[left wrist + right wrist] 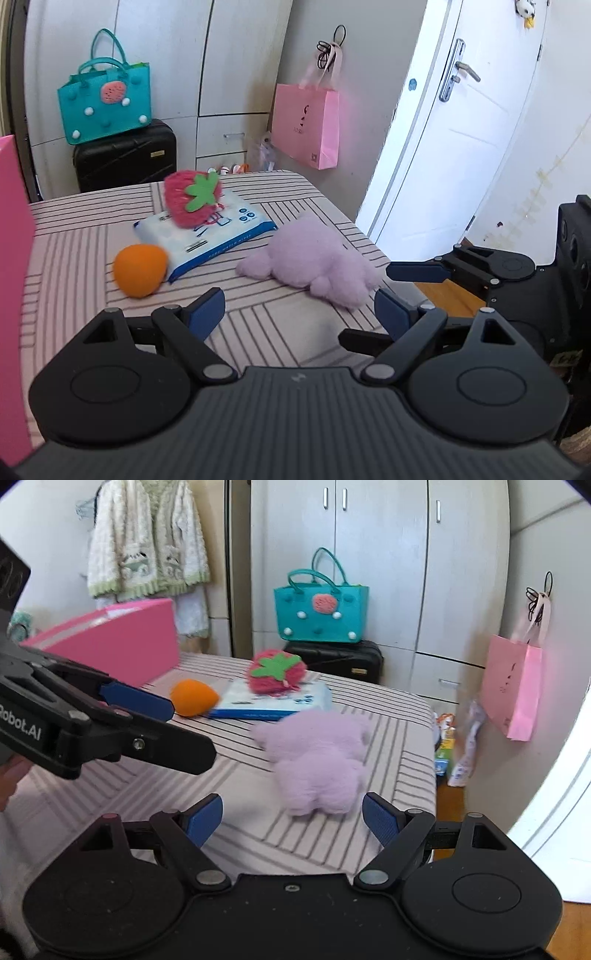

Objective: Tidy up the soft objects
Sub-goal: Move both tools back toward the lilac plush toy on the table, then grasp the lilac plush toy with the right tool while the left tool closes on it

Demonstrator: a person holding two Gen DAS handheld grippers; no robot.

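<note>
Now, left gripper (299,310): jaws wide, empty.
Right gripper (291,814): wide, empty.
Purple plush (317,760): just ahead of right gripper.
Orange ball (139,269): ahead-left of left gripper.

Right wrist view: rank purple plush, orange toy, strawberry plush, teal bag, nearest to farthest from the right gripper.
From the right gripper, jaws open and empty:
1. purple plush, just ahead, slightly right of centre.
2. orange toy, farther back on the left.
3. strawberry plush, atop the wipes pack, slightly farther back.
4. teal bag, off the striped surface, on the black suitcase.
</note>
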